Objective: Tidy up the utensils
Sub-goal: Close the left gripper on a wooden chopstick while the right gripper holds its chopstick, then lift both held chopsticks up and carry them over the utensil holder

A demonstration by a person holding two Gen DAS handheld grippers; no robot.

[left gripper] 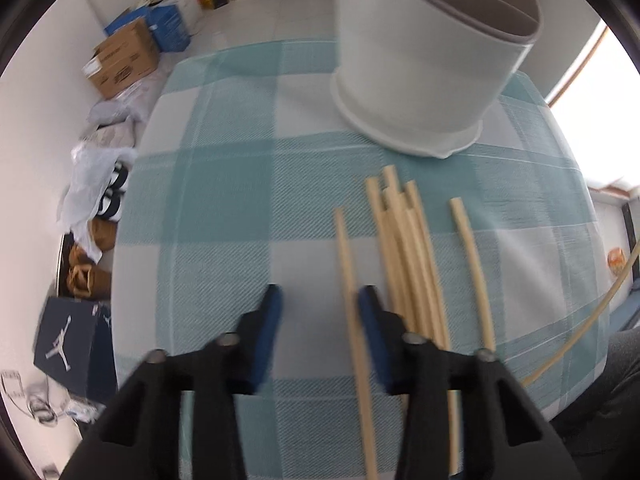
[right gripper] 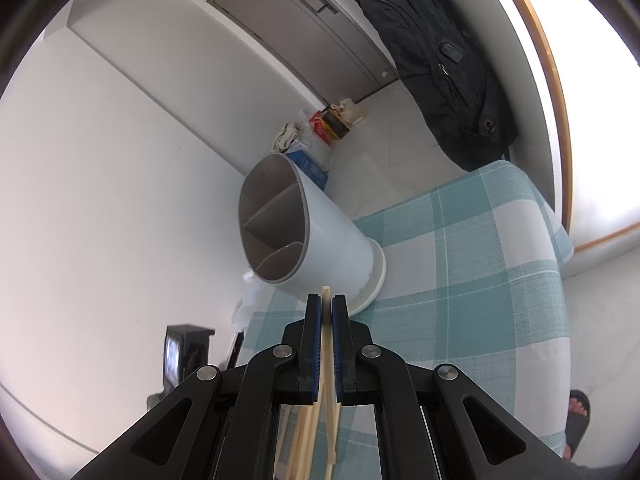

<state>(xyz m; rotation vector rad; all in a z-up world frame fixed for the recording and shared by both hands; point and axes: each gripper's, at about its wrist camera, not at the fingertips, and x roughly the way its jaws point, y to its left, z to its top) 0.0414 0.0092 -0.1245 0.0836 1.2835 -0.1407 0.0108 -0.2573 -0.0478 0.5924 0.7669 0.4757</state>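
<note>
Blurred left gripper (left gripper: 318, 300) stands parted around one chopstick (left gripper: 348, 272), pads apparently off it, five more (left gripper: 404, 248) at three o'clock below the holder (left gripper: 420, 80); right gripper (right gripper: 327, 308) clenches a chopstick (right gripper: 326, 296).

Home setting: a lived-in room, not a lab or shop.

We see a bench under a teal-and-white checked cloth (left gripper: 224, 184), pale tiled floor, plain white walls. Along the wall: cardboard box (left gripper: 122, 62), blue carton (left gripper: 168, 26), plastic bags, a dark shoebox (left gripper: 66, 346) with a jumping-figure logo. We also note a grey door (right gripper: 304, 28), a black backpack (right gripper: 436, 60) hanging beside it, a bright wood-framed window, and a sandalled foot (right gripper: 578, 416) by the bench.
</note>
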